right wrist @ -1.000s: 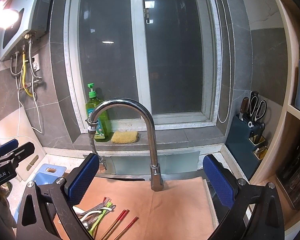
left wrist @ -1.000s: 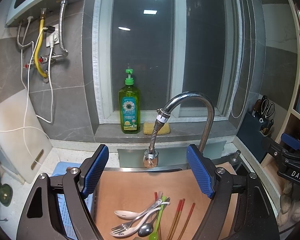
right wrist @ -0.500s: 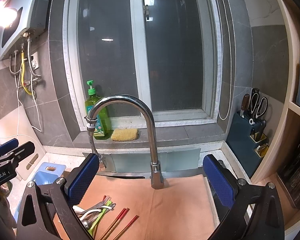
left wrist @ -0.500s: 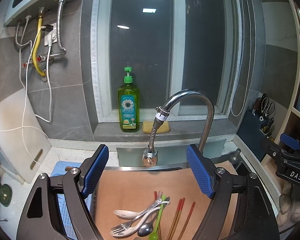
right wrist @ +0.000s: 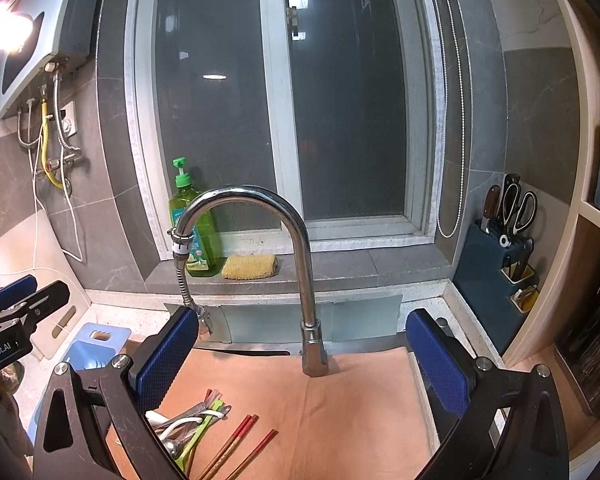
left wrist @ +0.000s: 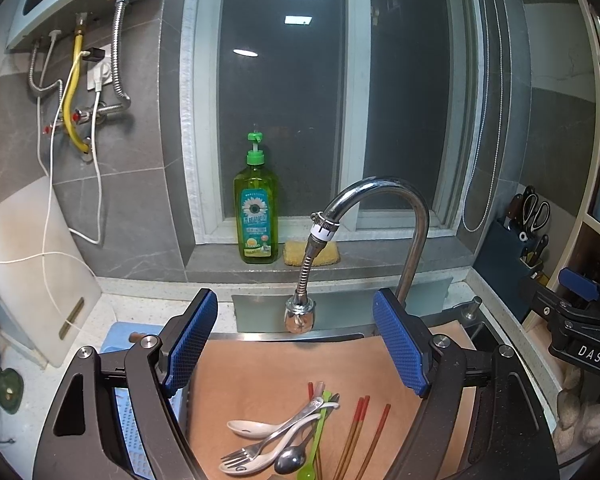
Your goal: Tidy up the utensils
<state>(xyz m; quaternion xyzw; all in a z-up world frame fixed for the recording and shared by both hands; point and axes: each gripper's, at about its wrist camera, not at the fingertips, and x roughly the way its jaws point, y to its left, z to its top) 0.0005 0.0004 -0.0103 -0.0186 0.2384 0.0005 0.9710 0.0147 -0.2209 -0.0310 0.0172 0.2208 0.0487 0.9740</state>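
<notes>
- Utensil pile lies flat on an orange-tan mat (left wrist: 260,376).
- Metal fork (left wrist: 260,446): tines toward the camera, handle laid across a white spoon (left wrist: 246,428).
- Second white spoon (left wrist: 240,467) and a metal spoon (left wrist: 290,460) lie just beside it.
- Green spoon (left wrist: 314,446): slim, overlapped by the fork handle.
- Red-tipped chopsticks (left wrist: 354,440): just right of the pile, roughly parallel.

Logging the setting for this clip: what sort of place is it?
A home kitchen, at the sink by a window. A curved faucet rises behind a tan mat holding loose utensils; a green dish soap bottle and sponge sit on the sill, and a knife block stands at right.
</notes>
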